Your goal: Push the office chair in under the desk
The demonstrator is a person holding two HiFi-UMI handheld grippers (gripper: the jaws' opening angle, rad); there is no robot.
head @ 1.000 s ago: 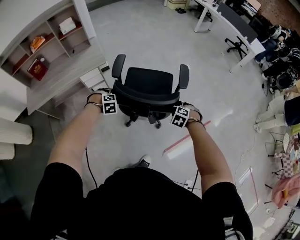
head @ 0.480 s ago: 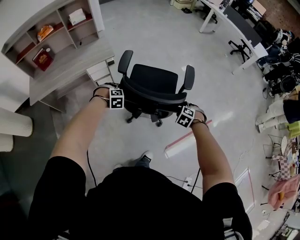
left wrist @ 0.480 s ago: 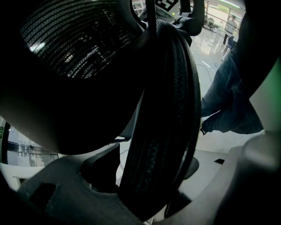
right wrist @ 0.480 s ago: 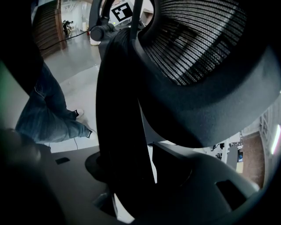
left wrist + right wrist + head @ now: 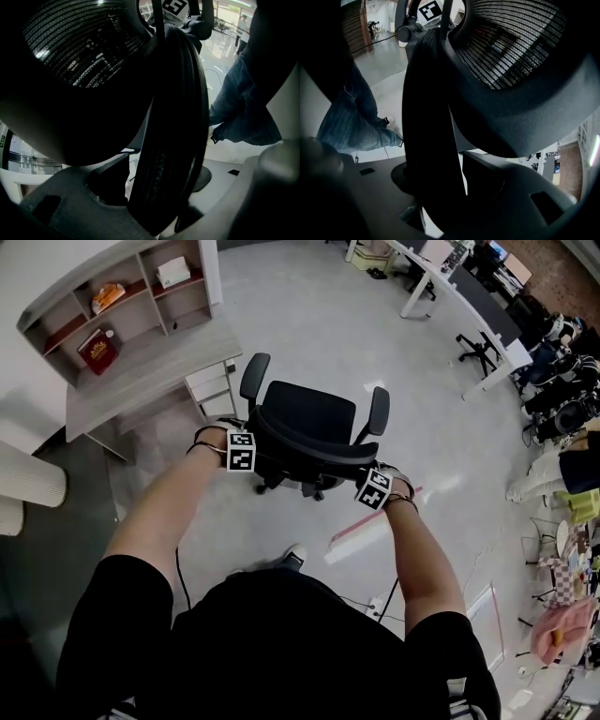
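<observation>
A black office chair (image 5: 305, 413) stands on the floor with its seat facing away from me, just right of the grey desk (image 5: 141, 381). My left gripper (image 5: 253, 444) holds the left end of the backrest's top edge and my right gripper (image 5: 367, 480) holds the right end. In the left gripper view the black backrest rim (image 5: 173, 117) fills the gap of the left gripper (image 5: 159, 206), whose jaws are closing on it. In the right gripper view the rim (image 5: 426, 117) sits clamped in the right gripper (image 5: 436, 206). The mesh back (image 5: 79, 56) blocks most of both views.
A white drawer unit (image 5: 211, 385) stands under the desk's right end, close to the chair's left armrest (image 5: 253, 371). An open shelf (image 5: 112, 306) rises behind the desk. Other desks and chairs (image 5: 478, 334) stand far right. Red tape (image 5: 361, 526) marks the floor. My leg (image 5: 243, 108) is behind the chair.
The chair has rolled a little forward with both grippers on its backrest, and it has turned slightly. The desk and shelf now lie nearer to it.
</observation>
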